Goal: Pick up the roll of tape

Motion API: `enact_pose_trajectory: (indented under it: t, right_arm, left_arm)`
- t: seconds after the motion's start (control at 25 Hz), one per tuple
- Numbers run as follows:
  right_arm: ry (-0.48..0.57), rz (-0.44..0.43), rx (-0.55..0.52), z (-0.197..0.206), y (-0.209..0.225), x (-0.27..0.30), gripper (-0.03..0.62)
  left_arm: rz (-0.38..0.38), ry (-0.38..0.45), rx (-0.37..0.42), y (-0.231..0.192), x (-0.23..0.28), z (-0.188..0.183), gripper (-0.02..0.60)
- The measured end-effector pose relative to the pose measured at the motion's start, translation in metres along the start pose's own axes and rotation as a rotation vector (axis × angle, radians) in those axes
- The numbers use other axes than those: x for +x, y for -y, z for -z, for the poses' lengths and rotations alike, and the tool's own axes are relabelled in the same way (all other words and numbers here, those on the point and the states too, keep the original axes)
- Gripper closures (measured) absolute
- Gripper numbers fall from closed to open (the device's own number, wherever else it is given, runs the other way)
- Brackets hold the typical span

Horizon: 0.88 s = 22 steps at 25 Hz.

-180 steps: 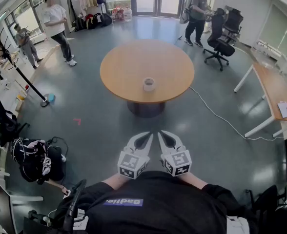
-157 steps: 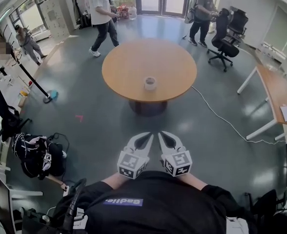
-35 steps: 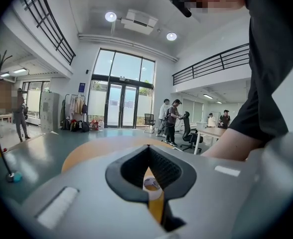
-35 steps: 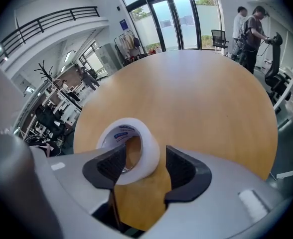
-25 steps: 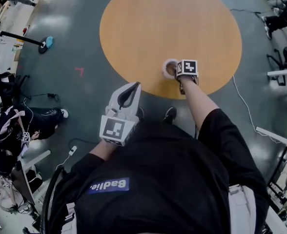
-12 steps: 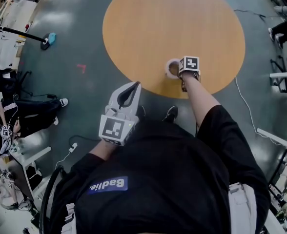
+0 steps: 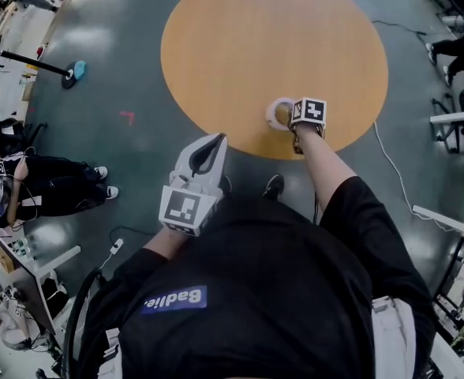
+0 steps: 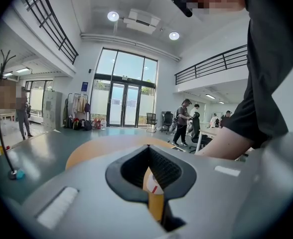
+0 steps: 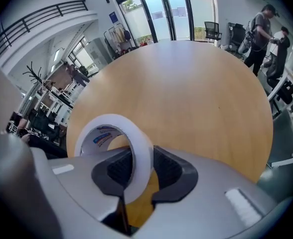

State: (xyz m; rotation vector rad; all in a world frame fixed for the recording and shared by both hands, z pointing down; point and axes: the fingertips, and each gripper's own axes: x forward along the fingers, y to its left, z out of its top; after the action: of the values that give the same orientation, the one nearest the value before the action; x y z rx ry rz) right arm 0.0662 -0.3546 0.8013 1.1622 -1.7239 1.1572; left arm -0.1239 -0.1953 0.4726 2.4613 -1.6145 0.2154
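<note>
Spanning the upper frame: round wooden desk (image 7: 240, 46). Left gripper (image 7: 213, 142) is centre-left, off the desk, fingers together, empty. Right gripper (image 9: 139, 173) fingers have just been closing and now pinch the wall of the roll of tape (image 9: 139, 148), tilted, at the desk's lower-right edge.

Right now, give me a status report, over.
Right gripper jaws just closing, pinching wall of roll of tape, one jaw inside ring. Left gripper shut, empty, short of round table. Nothing blocking the lift.
</note>
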Motion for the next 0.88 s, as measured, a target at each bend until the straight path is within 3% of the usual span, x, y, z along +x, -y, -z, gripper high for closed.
enact_pose_trajectory:
  t: [0.44,0.88]
  right_arm:
    - [0.215,-0.141,0.128,-0.009,-0.021,-0.057,0.493]
    - [0.363,-0.274,0.222,0.002,-0.041,-0.129,0.493]
  left_arm:
    - [0.080,0.035,0.014,0.021,0.004,-0.008,0.566]
    - [0.173,0.063,0.025,0.047,0.013,-0.018,0.566]
